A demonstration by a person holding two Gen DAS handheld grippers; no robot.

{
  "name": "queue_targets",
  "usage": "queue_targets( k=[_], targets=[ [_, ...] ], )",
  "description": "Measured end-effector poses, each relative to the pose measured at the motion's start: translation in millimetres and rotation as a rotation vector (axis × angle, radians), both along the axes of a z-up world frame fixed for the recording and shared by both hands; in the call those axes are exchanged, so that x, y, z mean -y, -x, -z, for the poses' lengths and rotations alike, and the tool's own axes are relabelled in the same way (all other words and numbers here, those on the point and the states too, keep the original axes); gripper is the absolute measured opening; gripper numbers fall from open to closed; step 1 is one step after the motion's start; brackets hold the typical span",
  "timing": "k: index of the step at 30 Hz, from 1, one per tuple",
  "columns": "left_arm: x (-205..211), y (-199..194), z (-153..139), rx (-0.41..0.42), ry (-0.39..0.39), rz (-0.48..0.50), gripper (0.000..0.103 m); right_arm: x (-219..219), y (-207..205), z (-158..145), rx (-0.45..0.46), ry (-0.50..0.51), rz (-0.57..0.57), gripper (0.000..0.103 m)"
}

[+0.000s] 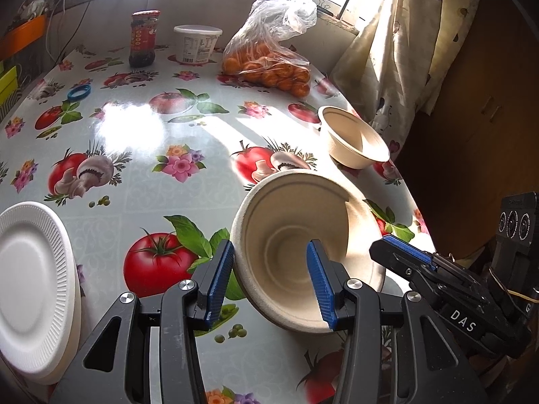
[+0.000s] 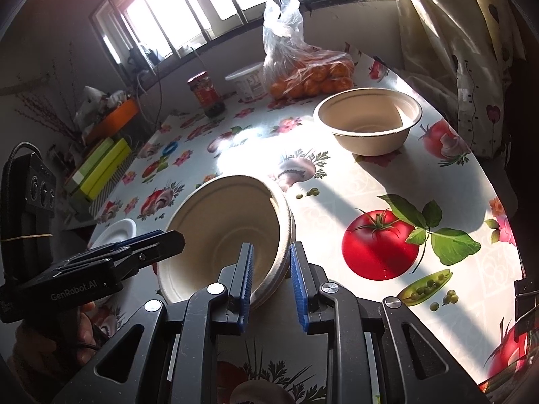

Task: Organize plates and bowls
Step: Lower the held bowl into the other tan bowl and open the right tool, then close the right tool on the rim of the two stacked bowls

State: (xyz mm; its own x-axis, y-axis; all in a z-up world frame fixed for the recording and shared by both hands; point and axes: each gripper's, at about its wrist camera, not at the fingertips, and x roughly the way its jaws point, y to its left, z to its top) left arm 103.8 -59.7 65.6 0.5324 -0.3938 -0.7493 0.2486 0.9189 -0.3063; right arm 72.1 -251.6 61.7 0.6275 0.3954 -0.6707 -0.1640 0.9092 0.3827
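Here's the tan bowl (image 1: 296,222), tipped up on its side at the near right of the flowered table (image 1: 134,175), its mouth facing back toward us. The left gripper (image 1: 269,249) has it clenched at the near left rim, one blue finger outside the wall and one reaching inside. The right gripper (image 2: 269,249) straddles the rim on the other side, again one finger in and one out, but whether its pads actually press on the bowl I cannot tell. Farther along the right edge, a second bowl (image 1: 353,141) sits upright in the sun, well apart from the tilted one. Off at the near left lies a stack of white plates (image 1: 30,269). At the far end stand a red-lidded jar (image 1: 145,38), a white tub (image 1: 197,43) and a bag of oranges (image 1: 269,64).
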Motion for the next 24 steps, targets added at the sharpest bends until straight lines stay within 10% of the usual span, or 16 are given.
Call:
queue_targets(
  k=[24],
  targets=[
    [17,-58,-46,0.049,-0.009,0.098,0.046,64,-21,-26,0.060,0.075,0.161,0.035]
  ],
)
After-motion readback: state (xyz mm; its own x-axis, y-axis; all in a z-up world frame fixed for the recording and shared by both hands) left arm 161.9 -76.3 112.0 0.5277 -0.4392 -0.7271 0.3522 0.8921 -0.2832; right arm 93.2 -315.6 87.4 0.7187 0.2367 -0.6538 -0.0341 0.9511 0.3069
